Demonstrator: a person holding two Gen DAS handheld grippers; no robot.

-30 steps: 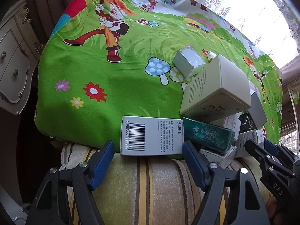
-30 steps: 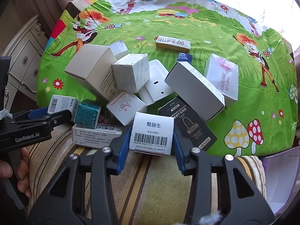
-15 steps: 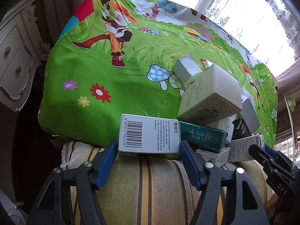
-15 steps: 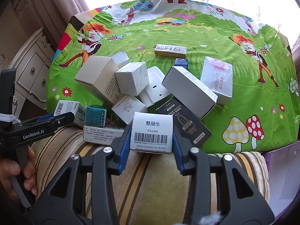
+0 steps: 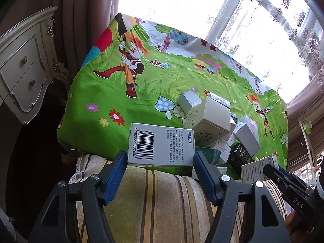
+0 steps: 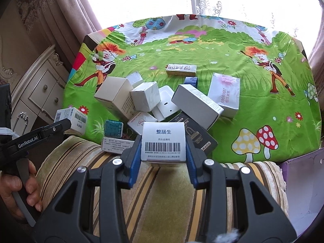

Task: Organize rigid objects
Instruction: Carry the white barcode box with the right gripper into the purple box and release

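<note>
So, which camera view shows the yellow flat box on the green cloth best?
The right wrist view: the yellow flat box lies alone beyond the pile, its top face unobstructed. In the left wrist view I cannot find it; the pile of boxes probably hides it.

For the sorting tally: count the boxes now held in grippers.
2. One barcoded white box is clamped in the left gripper; a second white box in the right gripper. Both grips are in plain view; none hidden.

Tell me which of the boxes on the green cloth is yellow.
The flat yellow box, lying alone at the far side of the pile, beyond the small blue box. The boxes around it are white, grey, black or teal.
</note>
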